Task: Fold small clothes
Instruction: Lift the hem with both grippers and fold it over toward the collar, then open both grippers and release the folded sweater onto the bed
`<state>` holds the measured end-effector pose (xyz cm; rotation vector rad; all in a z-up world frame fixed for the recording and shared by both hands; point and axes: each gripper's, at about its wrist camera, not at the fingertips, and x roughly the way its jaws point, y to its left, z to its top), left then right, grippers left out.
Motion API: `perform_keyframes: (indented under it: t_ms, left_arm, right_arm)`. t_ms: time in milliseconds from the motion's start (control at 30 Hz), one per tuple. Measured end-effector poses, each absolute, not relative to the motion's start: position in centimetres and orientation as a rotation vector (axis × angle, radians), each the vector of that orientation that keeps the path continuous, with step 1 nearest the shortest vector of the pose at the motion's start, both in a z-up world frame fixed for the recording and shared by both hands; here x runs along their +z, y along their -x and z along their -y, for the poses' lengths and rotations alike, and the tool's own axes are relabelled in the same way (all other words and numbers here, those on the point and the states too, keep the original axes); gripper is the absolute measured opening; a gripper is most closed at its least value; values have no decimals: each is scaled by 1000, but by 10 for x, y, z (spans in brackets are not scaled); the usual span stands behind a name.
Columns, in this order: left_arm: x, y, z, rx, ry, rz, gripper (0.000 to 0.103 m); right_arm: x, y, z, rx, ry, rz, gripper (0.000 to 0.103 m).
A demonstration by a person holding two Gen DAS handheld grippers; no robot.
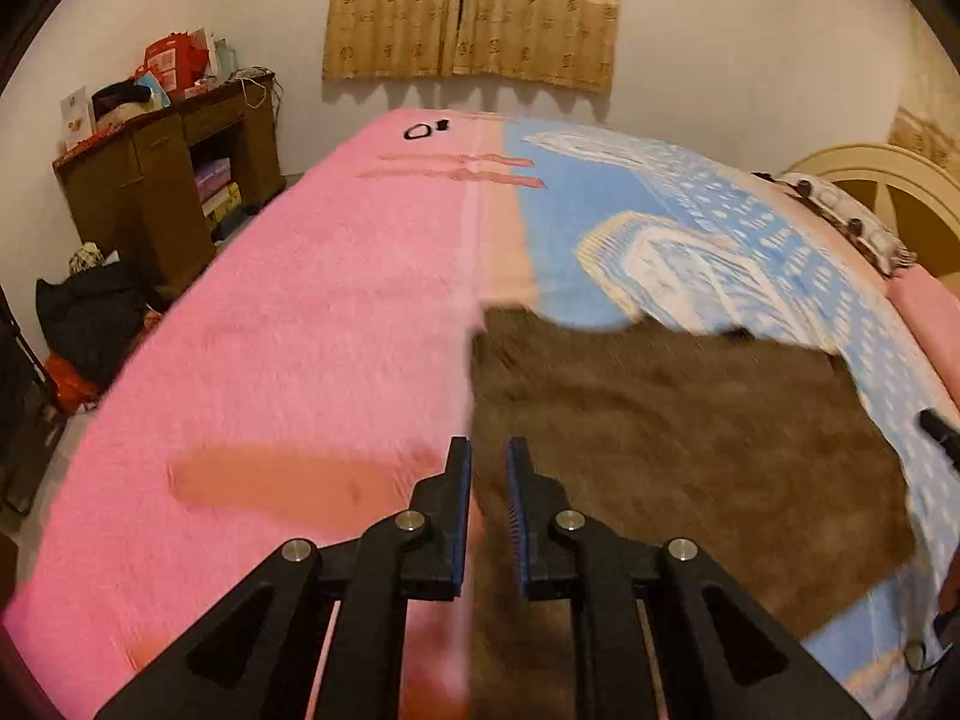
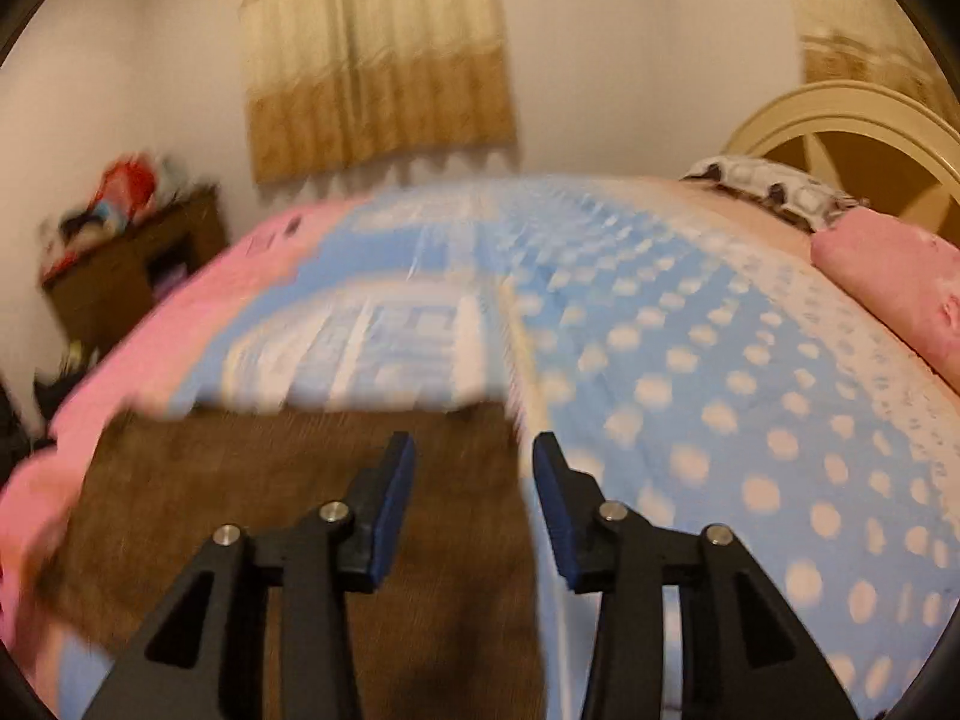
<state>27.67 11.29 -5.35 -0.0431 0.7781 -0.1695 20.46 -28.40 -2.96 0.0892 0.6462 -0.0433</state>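
Note:
A brown fuzzy garment (image 1: 660,438) lies spread flat on the bed. In the left wrist view my left gripper (image 1: 489,450) hovers low over the garment's left edge. Its pads stand a narrow gap apart, and that edge shows through the gap, lying on the blanket below and not pinched. In the blurred right wrist view the same garment (image 2: 270,480) fills the lower left. My right gripper (image 2: 474,450) is open over its right edge, with nothing between the fingers.
The bed is covered by a pink blanket (image 1: 300,330) and a blue dotted one (image 2: 720,390). A pink pillow (image 2: 888,276) and cream headboard (image 1: 888,180) are on the right. A cluttered wooden desk (image 1: 162,180) and dark bags (image 1: 84,312) stand left of the bed.

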Motion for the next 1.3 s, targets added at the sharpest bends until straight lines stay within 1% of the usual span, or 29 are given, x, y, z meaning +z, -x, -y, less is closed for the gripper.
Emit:
perform_keyframes:
  t_ms: [33, 133, 200, 267, 300, 367, 500, 533, 567, 600, 633, 667, 700, 733, 833, 900, 1000, 1067, 1300]
  left_arm:
    - [-59, -263, -106, -179, 46, -775, 12]
    - [-83, -244, -86, -140, -12, -807, 12]
    - [-104, -237, -83, -90, -32, -855, 12]
    - [-110, -225, -87, -76, -8, -802, 12]
    - [-111, -222, -87, -65, -11, -802, 13]
    - [-107, -220, -91, -45, 1, -825, 20]
    - [-92, -198, -105, -61, 69, -848, 21]
    - [-90, -188, -107, -66, 72, -840, 22]
    - [-89, -179, -109, -60, 69, -833, 31]
    - [-91, -173, -110, -47, 67, -828, 48]
    - [-95, -165, -114, -30, 75, -826, 56]
    - [-100, -158, -118, -21, 92, -831, 61]
    - [-106, -156, -120, -19, 113, -848, 61]
    - [-110, -152, -122, -22, 126, -862, 61]
    - [-107, -138, -118, -18, 84, -841, 61]
    - [-106, -134, -121, -21, 89, -841, 61]
    - [-101, -132, -130, -32, 165, -828, 61]
    - [-98, -138, -134, -45, 219, -827, 61]
    - [-93, -183, -133, -64, 369, -821, 61]
  right_arm:
    - [-38, -193, 276, -20, -82, -672, 28]
    - [-62, -176, 257, -36, -23, -714, 28]
    - [-76, -171, 256, -31, -47, -741, 30]
    - [-99, -170, 254, -50, -59, -805, 30]
    - [-102, -171, 256, -55, -60, -802, 31]
    - [-98, -170, 256, -62, -60, -802, 31]
    - [-90, -161, 256, -96, -75, -815, 31]
    - [-83, -144, 259, -88, -141, -780, 34]
    - [-79, -130, 260, -66, -179, -748, 34]
    - [-80, -124, 257, -61, -181, -735, 36]
    - [-83, -116, 253, -73, -158, -734, 43]
    - [-92, -114, 249, -96, -122, -769, 47]
    - [-105, -117, 246, -102, -108, -823, 50]
    - [-107, -115, 242, -102, -89, -801, 50]
    - [-91, -109, 241, -83, -122, -830, 50]
    - [-73, -91, 244, -58, -191, -769, 50]
    - [-53, -67, 234, -40, -195, -693, 51]
    - [-48, -56, 224, -16, -195, -668, 54]
    - [-57, -67, 202, 51, -196, -685, 54]
